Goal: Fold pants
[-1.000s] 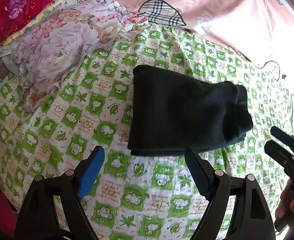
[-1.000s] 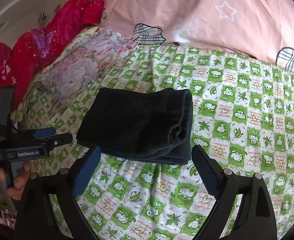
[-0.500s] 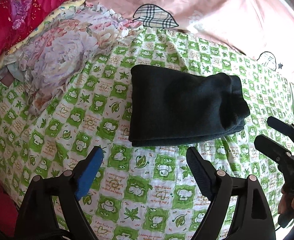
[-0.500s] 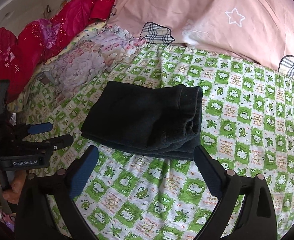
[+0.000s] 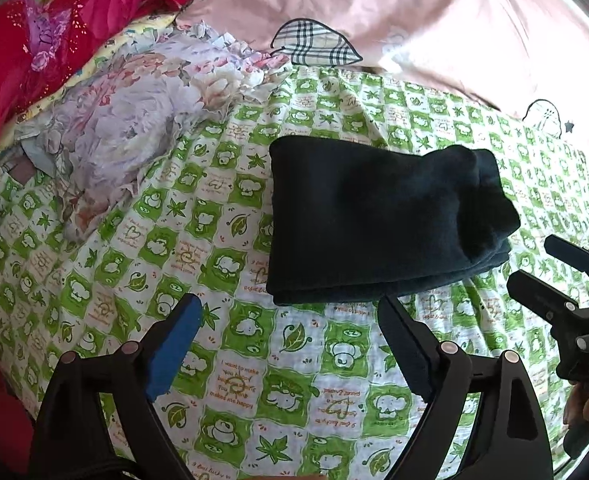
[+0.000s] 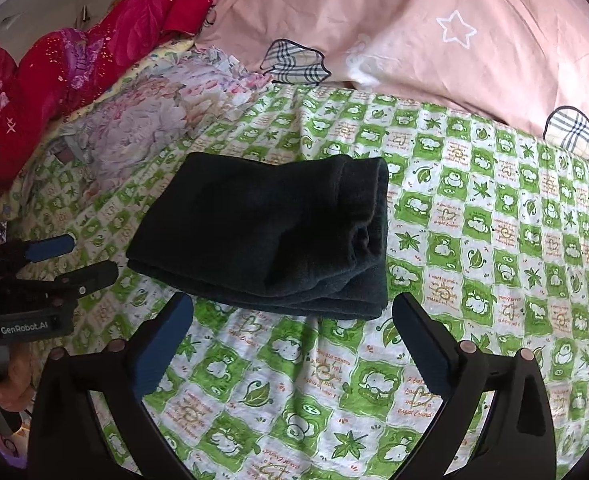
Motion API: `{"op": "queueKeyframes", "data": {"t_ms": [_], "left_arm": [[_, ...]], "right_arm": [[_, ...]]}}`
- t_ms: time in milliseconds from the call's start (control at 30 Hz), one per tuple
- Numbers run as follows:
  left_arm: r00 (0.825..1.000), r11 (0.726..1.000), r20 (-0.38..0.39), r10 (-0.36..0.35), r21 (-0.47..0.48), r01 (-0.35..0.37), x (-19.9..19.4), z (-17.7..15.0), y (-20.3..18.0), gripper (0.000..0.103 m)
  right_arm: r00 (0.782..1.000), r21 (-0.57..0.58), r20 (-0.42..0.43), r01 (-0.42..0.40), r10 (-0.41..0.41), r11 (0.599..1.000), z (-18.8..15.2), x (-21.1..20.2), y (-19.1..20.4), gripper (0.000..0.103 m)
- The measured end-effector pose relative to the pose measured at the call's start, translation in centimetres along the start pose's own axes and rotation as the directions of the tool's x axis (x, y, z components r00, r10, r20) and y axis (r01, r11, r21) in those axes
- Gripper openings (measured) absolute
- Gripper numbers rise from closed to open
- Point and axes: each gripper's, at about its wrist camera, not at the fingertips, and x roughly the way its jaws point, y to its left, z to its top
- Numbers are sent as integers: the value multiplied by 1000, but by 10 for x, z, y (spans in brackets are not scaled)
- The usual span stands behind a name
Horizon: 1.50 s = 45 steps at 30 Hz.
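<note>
Pants: the pants [image 5: 378, 220] lie as a compact dark bundle at frame centre on the green sheet [image 5: 254, 360], layers stacked — the fold looks finished.
Left gripper: the left gripper [image 5: 290, 344] is low in its frame, jaws apart, holding nothing, clear of the cloth.
Right gripper: the right gripper [image 6: 294, 340] is spread and empty too, just short of the bundle's near edge.
Change: the bundle's shape is unchanged from a second ago — both views only shift slightly.
Surround: floral quilt [image 5: 126, 128] upper left, pink pillow [image 5: 414, 20] along the top.
</note>
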Motion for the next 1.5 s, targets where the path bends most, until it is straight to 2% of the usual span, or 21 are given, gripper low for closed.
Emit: {"op": "queueKeyframes", "data": {"t_ms": [567,1500], "left_arm": [[1000,1000,18,11,23,-12,7,1,2,97],[999,1000,36,23,19,-24,9,8,4,98]], "right_arm": [[1000,-10,-8,-9,9,1000,-1,10,6,100],[1000,-8,12,-20,20,1000,6,12,9,100]]}}
